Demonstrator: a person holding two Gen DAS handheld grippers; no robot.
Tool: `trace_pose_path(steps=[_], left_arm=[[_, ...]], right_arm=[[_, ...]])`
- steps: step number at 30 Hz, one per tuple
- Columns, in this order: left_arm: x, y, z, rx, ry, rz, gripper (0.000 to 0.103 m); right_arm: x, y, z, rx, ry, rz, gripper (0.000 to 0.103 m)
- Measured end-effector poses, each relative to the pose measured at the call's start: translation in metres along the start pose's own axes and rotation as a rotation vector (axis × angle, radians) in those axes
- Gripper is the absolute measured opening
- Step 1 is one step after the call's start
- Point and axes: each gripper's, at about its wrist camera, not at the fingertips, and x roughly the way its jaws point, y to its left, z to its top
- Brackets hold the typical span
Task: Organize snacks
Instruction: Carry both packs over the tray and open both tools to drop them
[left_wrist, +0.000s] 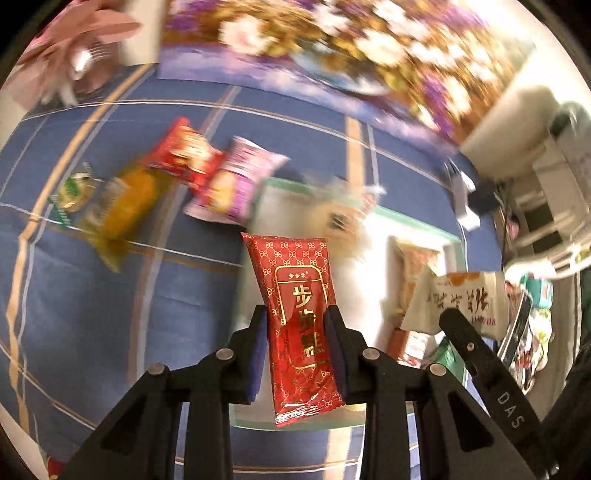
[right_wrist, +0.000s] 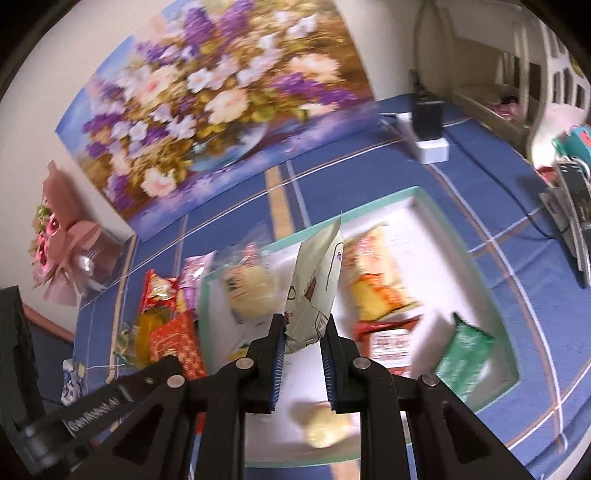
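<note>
My left gripper (left_wrist: 295, 314) is shut on a red snack packet with gold lettering (left_wrist: 295, 314), held upright above the blue cloth beside the white tray (left_wrist: 417, 225). My right gripper (right_wrist: 303, 321) is shut on a pale green-white snack packet (right_wrist: 314, 288), held over the white tray with a mint rim (right_wrist: 373, 206). The right gripper and its white packet also show in the left wrist view (left_wrist: 461, 302). The red packet and the left gripper's arm show in the right wrist view (right_wrist: 177, 343). Several snacks lie in the tray: a yellow one (right_wrist: 376, 280), a green one (right_wrist: 461, 358), a red-white one (right_wrist: 388, 339).
Loose snacks lie on the blue striped cloth left of the tray: a red packet (left_wrist: 184, 155), a pink-purple packet (left_wrist: 236, 181), an orange one (left_wrist: 125, 203), a green one (left_wrist: 70, 192). A flower painting (right_wrist: 221, 96) leans at the back. A pink bouquet (right_wrist: 62, 251) stands left. A black-and-white device (right_wrist: 428, 122) sits far right.
</note>
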Motion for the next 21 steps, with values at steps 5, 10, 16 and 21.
trace_pose_path(steps=[5,10,16,21], left_arm=[[0.021,-0.021,-0.009,0.028,0.040,0.002,0.032],[0.028,-0.021,-0.012,0.013,0.056,0.019,0.045],[0.021,-0.013,-0.011,0.006,0.035,0.042,0.058],[0.015,-0.004,-0.007,-0.017,0.020,0.061,0.067]], right_arm=[[-0.001,-0.017,0.004,0.020,0.007,0.002,0.020],[0.007,-0.019,0.005,0.010,0.046,0.005,0.023],[0.009,-0.015,0.005,-0.007,0.070,-0.016,0.023],[0.007,-0.011,0.005,-0.029,0.069,-0.042,0.023]])
